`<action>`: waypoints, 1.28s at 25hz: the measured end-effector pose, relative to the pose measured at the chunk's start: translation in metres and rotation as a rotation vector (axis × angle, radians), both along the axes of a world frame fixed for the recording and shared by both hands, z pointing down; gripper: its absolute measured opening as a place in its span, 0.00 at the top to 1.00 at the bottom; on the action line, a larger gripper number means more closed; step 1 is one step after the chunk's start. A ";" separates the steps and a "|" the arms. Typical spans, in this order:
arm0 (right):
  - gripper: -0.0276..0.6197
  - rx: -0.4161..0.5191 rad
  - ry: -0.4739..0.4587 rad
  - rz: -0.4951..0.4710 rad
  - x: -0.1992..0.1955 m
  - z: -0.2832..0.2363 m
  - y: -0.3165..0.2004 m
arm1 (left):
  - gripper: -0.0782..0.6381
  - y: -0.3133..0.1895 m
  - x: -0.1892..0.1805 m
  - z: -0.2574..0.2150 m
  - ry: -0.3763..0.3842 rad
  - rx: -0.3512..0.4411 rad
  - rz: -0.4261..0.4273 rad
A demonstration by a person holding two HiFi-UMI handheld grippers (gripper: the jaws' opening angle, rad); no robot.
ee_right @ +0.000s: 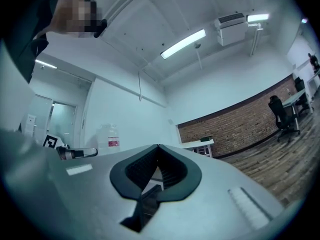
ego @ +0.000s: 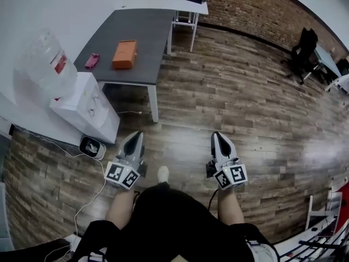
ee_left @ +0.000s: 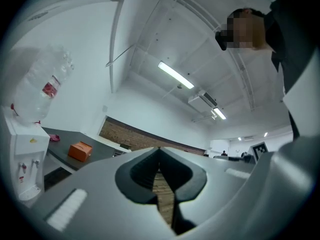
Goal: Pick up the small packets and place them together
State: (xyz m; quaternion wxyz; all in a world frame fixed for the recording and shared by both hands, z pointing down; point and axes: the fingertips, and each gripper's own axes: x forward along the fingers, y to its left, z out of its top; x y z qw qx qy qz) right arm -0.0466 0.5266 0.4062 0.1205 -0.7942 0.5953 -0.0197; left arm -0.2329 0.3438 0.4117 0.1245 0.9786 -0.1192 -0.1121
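Head view: a person is seen from above, standing on a wooden floor (ego: 234,97) with both arms held forward over it.
Left gripper (ego: 135,139): held over the floor, well short of the table. In the left gripper view its jaws are pressed together at the tips with nothing pinched; only floor is seen through the slot behind them.
Right gripper (ego: 218,139): held level with the other one, well apart from it. In the right gripper view its jaws are likewise pressed together and nothing is held.
Pink packet (ego: 91,60): laid flat on the grey table near its left edge, just beside the orange box but not touching it.
Orange box (ego: 125,54): laid on the same table, to the right of the packet, roughly at the middle of the top.
Grey table (ego: 147,29): set on white legs at the upper left, far from both grippers.
Water dispenser (ego: 87,111): placed just beside the table's near end, with a clear bottle (ego: 46,64) mounted on top.
White table (ego: 182,3): set behind the grey one, by a brick wall (ego: 245,7); a dark thing is seen on its far corner, too small to tell.
Office chair (ego: 304,47): seen at the far right, beside a desk.
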 end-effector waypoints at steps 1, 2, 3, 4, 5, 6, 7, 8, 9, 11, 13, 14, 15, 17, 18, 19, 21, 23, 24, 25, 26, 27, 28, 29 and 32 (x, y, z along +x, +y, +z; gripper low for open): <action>0.95 0.006 0.002 0.009 0.007 -0.003 -0.005 | 0.89 -0.007 0.009 -0.001 0.003 0.000 0.009; 0.95 0.013 0.004 0.017 0.014 -0.007 -0.010 | 0.89 -0.013 0.018 -0.003 0.006 0.002 0.019; 0.95 0.017 0.008 0.024 0.021 -0.011 -0.016 | 0.89 -0.020 0.026 -0.005 0.010 0.004 0.029; 0.95 0.017 0.014 0.029 0.027 -0.014 -0.022 | 0.89 -0.026 0.034 -0.006 0.013 0.005 0.038; 0.95 0.013 0.020 0.031 0.031 -0.016 -0.028 | 0.89 -0.033 0.041 -0.008 0.016 0.006 0.045; 0.95 0.008 0.025 0.034 0.036 -0.017 -0.034 | 0.89 -0.039 0.047 -0.008 0.017 0.005 0.051; 0.95 0.002 0.028 0.038 0.040 -0.018 -0.039 | 0.89 -0.046 0.053 -0.008 0.017 0.003 0.057; 0.95 -0.002 0.029 0.044 0.045 -0.017 -0.044 | 0.89 -0.052 0.059 -0.007 0.016 -0.001 0.062; 0.95 -0.005 0.028 0.051 0.050 -0.017 -0.048 | 0.89 -0.059 0.065 -0.006 0.014 -0.005 0.067; 0.95 -0.010 0.027 0.066 0.060 -0.017 -0.058 | 0.89 -0.073 0.076 -0.005 0.014 -0.009 0.076; 0.95 -0.013 0.031 0.075 0.070 -0.017 -0.069 | 0.89 -0.085 0.085 -0.005 0.014 -0.006 0.082; 0.95 -0.011 0.033 0.077 0.075 -0.018 -0.075 | 0.89 -0.092 0.089 -0.006 0.015 -0.003 0.083; 0.95 -0.009 0.034 0.077 0.080 -0.019 -0.082 | 0.89 -0.098 0.093 -0.007 0.015 0.000 0.083; 0.95 -0.001 0.033 0.071 0.087 -0.020 -0.096 | 0.89 -0.109 0.098 -0.009 0.017 0.007 0.080; 0.95 0.002 0.032 0.066 0.089 -0.021 -0.103 | 0.89 -0.115 0.100 -0.009 0.016 0.010 0.076; 0.95 0.004 0.031 0.060 0.091 -0.021 -0.110 | 0.89 -0.120 0.100 -0.009 0.015 0.012 0.071; 0.95 0.001 0.032 0.046 0.094 -0.020 -0.124 | 0.89 -0.133 0.100 -0.007 0.012 0.008 0.054; 0.95 -0.005 0.032 0.033 0.096 -0.017 -0.137 | 0.89 -0.144 0.099 -0.004 0.008 0.001 0.038; 0.95 -0.007 0.031 0.028 0.097 -0.016 -0.142 | 0.89 -0.148 0.099 -0.002 0.004 -0.003 0.031; 0.95 -0.009 0.029 0.024 0.099 -0.015 -0.147 | 0.89 -0.152 0.099 0.000 -0.001 -0.005 0.026; 0.95 -0.011 0.026 0.021 0.101 -0.013 -0.151 | 0.89 -0.155 0.100 0.001 -0.007 -0.007 0.022; 0.95 -0.013 0.022 0.017 0.104 -0.012 -0.154 | 0.89 -0.158 0.102 0.003 -0.011 -0.008 0.017; 0.95 -0.015 0.019 0.013 0.108 -0.011 -0.158 | 0.89 -0.162 0.106 0.003 -0.015 -0.008 0.011; 0.95 -0.018 0.017 0.007 0.112 -0.009 -0.161 | 0.89 -0.165 0.109 0.004 -0.018 -0.008 0.004; 0.95 -0.020 0.004 -0.011 0.130 -0.002 -0.175 | 0.89 -0.176 0.121 0.008 -0.026 -0.006 -0.020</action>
